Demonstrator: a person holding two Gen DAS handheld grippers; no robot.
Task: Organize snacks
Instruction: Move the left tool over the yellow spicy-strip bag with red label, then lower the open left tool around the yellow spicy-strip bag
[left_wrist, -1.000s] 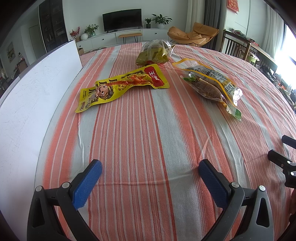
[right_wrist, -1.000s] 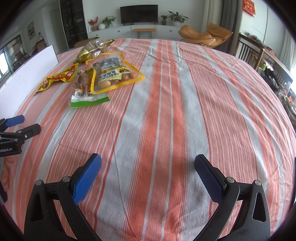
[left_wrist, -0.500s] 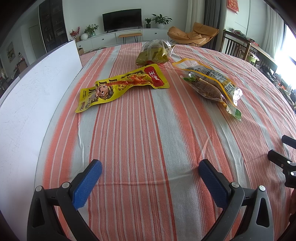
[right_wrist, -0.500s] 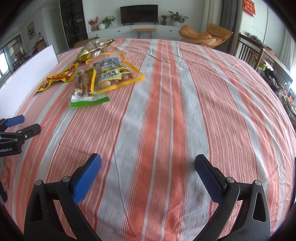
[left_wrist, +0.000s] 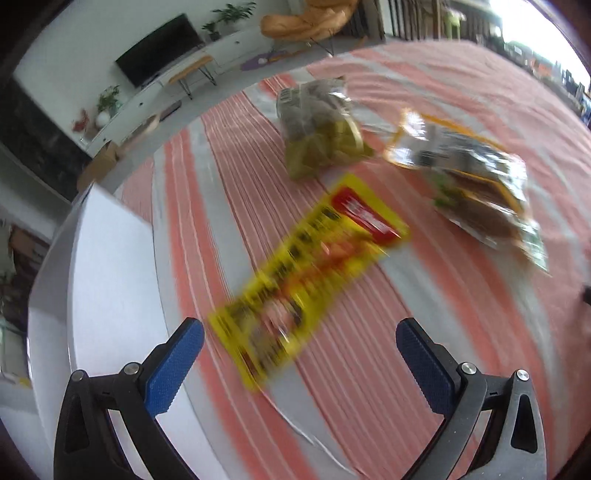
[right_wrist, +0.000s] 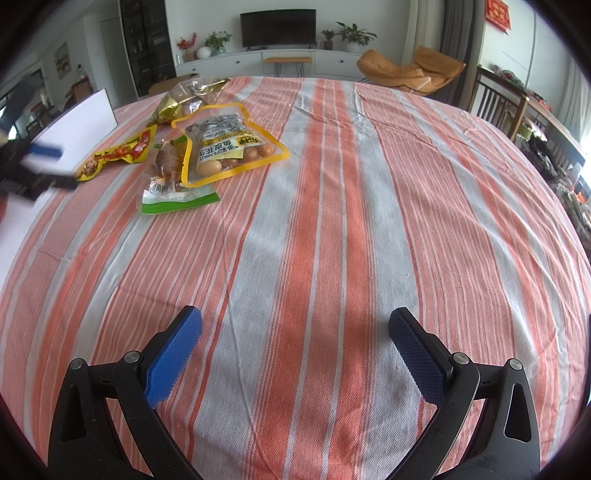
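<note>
At the desk's far left, now swung up over the yellow snack packet (left_wrist: 306, 280), jaws apart, poised to grab.

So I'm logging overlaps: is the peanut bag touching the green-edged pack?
Touching. In the right wrist view the peanut bag lies over the green-edged pack, its yellow border covering that pack's right side with no cloth between.

Striped tablecloth (right_wrist: 332, 221), white board (left_wrist: 110, 266)
</note>
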